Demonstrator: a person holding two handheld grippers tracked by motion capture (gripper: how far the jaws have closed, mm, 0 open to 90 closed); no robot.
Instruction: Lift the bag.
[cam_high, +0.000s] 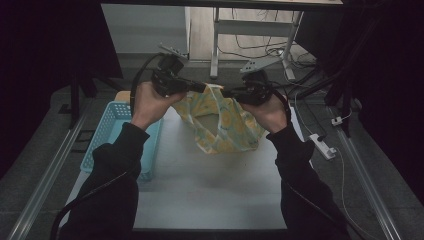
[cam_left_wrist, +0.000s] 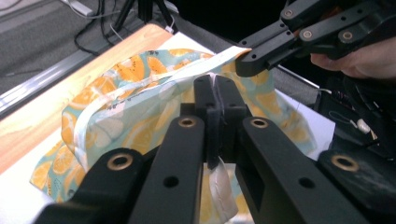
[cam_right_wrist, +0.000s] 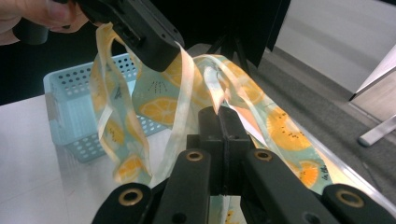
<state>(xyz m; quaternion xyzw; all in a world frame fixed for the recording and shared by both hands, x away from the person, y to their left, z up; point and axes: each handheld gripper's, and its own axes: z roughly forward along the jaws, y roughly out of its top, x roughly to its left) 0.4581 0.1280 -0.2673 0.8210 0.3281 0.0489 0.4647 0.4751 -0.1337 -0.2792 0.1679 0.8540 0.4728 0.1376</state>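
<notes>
High view: a person holds a pair of tongs in each hand above the white surface, and a patterned cloth item printed with orange slices, the fabric bag, hangs between them. The left tongs are pressed together on the bag's pale-edged rim at one side; the right tongs are pressed together on the rim at the other side. The bag's upper part is clear of the surface, while its lower part appears to rest on or just above it; contact cannot be told for certain.

Left gripper view: the jaws are closed on the white hem, and the fabric bag spreads away toward the other tongs, which pinch the same hem farther along.

Right gripper view: the jaws are clamped on the hem, with a blue basket standing beyond on the surface.

Assessment: gripping and lifting are done. Judged remaining: spreading or folding the bag, and possibly placing it in the basket, which lies near the left hand.
</notes>
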